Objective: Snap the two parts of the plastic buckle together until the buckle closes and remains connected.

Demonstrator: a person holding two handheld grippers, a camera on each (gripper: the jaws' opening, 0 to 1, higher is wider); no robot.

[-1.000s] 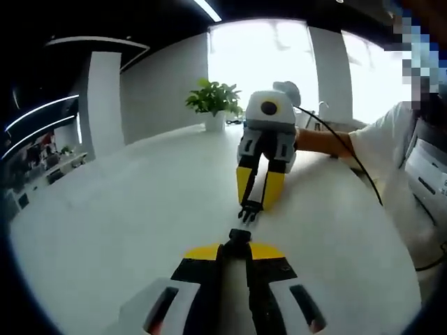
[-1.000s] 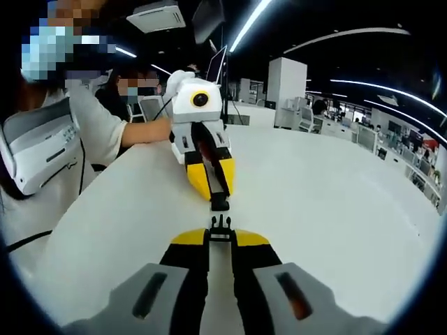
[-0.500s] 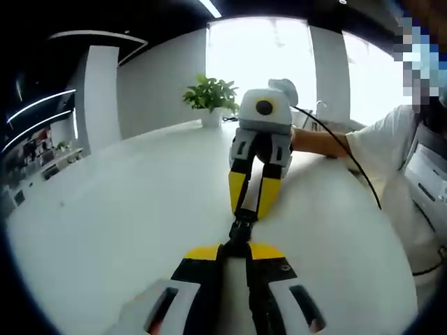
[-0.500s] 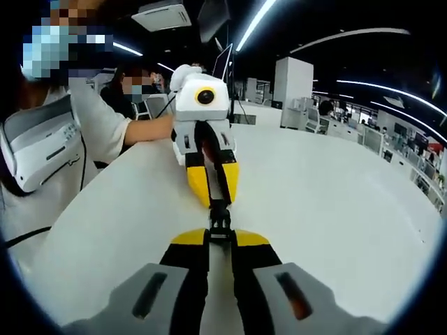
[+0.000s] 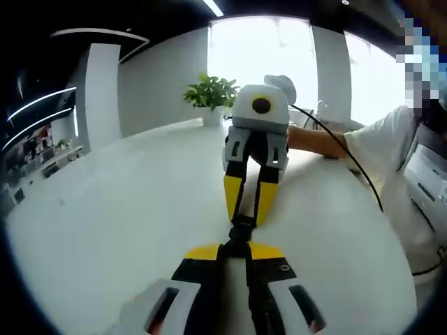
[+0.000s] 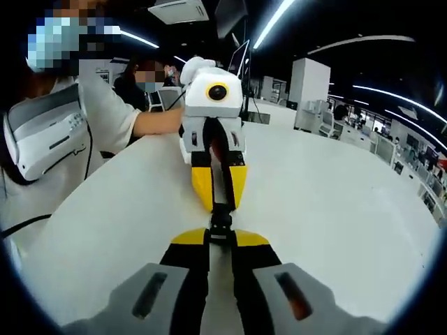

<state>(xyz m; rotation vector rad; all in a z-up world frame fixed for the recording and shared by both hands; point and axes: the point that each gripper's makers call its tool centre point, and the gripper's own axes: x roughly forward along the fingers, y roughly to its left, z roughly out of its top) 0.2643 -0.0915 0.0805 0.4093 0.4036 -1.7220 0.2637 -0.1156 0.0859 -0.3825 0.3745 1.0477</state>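
Smooth white table (image 5: 105,209) | black plastic buckle (image 6: 221,222) joined | both grippers clamped

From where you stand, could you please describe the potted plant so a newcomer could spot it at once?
In the left gripper view, start at the white table and follow it to its far edge, below the bright window. The potted plant stands there, left of the right gripper. It is the one green, leafy thing among white surfaces.

A small black plastic buckle (image 5: 242,228) (image 6: 221,222) sits just above a white tabletop (image 5: 126,209), its two halves pressed end to end in one straight line, each half pinched between the yellow-tipped jaws of a facing gripper.
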